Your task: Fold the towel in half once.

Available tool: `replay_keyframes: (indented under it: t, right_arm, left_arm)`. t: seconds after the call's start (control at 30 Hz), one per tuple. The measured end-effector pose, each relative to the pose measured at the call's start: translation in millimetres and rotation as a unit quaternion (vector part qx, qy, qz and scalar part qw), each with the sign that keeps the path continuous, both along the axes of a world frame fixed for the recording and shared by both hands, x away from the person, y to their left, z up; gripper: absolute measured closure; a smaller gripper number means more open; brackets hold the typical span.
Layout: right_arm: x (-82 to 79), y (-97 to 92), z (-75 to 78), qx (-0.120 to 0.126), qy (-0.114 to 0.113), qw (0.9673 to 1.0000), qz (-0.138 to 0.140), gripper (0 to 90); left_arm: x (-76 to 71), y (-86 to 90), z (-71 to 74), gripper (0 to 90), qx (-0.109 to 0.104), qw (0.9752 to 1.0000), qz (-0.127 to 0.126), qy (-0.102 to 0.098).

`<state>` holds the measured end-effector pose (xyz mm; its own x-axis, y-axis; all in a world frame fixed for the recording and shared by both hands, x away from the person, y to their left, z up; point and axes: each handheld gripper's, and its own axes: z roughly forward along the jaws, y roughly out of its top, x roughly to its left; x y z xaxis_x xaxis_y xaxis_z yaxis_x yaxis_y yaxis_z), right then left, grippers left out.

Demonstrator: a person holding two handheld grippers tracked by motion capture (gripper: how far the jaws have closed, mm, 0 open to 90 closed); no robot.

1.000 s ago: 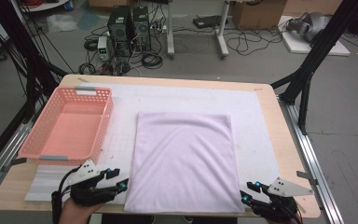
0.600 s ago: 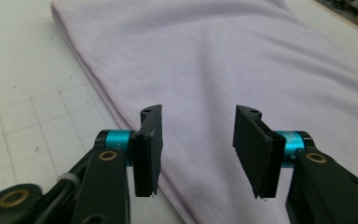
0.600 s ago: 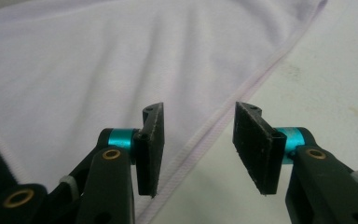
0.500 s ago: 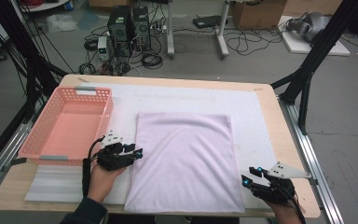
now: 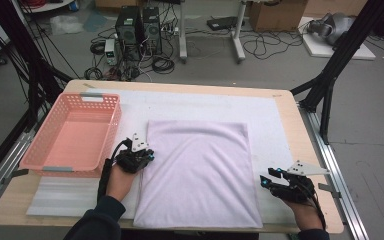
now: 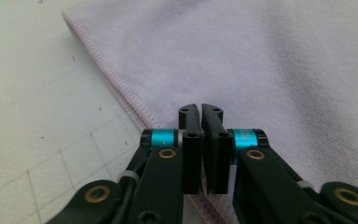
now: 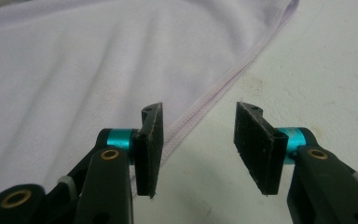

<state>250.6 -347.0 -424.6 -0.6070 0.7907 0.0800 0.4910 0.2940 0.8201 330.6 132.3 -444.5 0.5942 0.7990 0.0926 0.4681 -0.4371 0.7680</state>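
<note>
A pale lilac towel (image 5: 200, 170) lies flat on the white mat in the middle of the table. My left gripper (image 5: 147, 155) rests at the towel's left edge, about halfway along it. In the left gripper view the jaws (image 6: 200, 109) have just closed and stand together over the hem of the towel (image 6: 261, 60). My right gripper (image 5: 264, 181) is at the towel's right edge, near the front corner. Seen in the right gripper view, that gripper (image 7: 198, 116) is open. Its left pad is over the towel (image 7: 74, 70) and its right pad over the bare mat, with the hem between them.
A pink plastic basket (image 5: 100, 95) stands empty at the table's left, close to my left hand. The white foam mat (image 5: 205, 102) covers most of the wooden tabletop (image 5: 315, 165). Beyond the far edge are computer cases, cables and stand legs on the floor.
My left hand has moved from the front left corner forward and right to the towel's left edge, and its jaws have closed. My right hand has shifted slightly forward along the right edge.
</note>
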Motion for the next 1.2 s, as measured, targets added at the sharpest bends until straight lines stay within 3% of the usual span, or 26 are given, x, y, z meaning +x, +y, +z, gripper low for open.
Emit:
replay_keyframes:
  t: [0.13,0.27,0.3,0.37,0.5,0.77,0.87,0.93,0.97,1.03,1.2]
  right_arm:
    - [4.1,0.7,-1.5,-0.002,0.000,1.0000,0.004,51.8]
    - [5.1,2.9,-3.4,-0.002,0.006,1.0000,0.004,51.8]
    - [6.3,3.5,-3.9,-0.004,0.003,1.0000,0.002,51.7]
    - [8.4,6.0,-4.7,-0.005,0.004,1.0000,0.001,51.3]
    - [21.3,10.7,-7.3,-0.011,0.005,0.9998,-0.017,51.4]
    - [73.8,35.5,-18.1,-0.010,0.032,0.9968,-0.073,68.0]
    - [84.6,41.5,-23.6,-0.046,0.035,0.9961,-0.066,83.0]
    - [83.8,40.7,-20.3,-0.072,0.024,0.9937,-0.083,87.5]
    - [83.3,39.9,-19.8,-0.090,0.026,0.9916,-0.090,87.4]
    - [83.4,35.6,-20.1,-0.069,0.039,0.9926,-0.092,85.2]
    - [90.5,28.5,-9.2,-0.027,0.013,0.9958,-0.086,61.0]
  left_arm:
    - [1.0,5.2,2.1,88.4,0.000,0.9998,0.020,0.001]
    - [1.8,14.5,3.3,87.7,-0.017,0.9992,0.037,0.004]
    - [1.7,14.8,3.3,83.4,-0.018,0.9991,0.039,0.003]
    - [3.0,16.4,2.9,62.0,-0.029,0.9983,0.050,0.012]
    - [4.2,20.6,2.7,53.6,-0.056,0.9966,0.057,0.019]
    - [7.1,22.9,1.3,48.9,-0.071,0.9952,0.062,0.025]
    - [7.5,22.7,0.7,48.6,-0.072,0.9951,0.061,0.029]
    - [7.3,22.4,0.8,48.6,-0.073,0.9951,0.060,0.029]
    - [7.4,21.9,0.6,48.5,-0.076,0.9949,0.060,0.027]
    - [8.6,21.5,0.4,48.3,-0.080,0.9947,0.060,0.025]
    - [20.8,20.8,6.7,46.4,-0.107,0.9918,0.065,0.024]
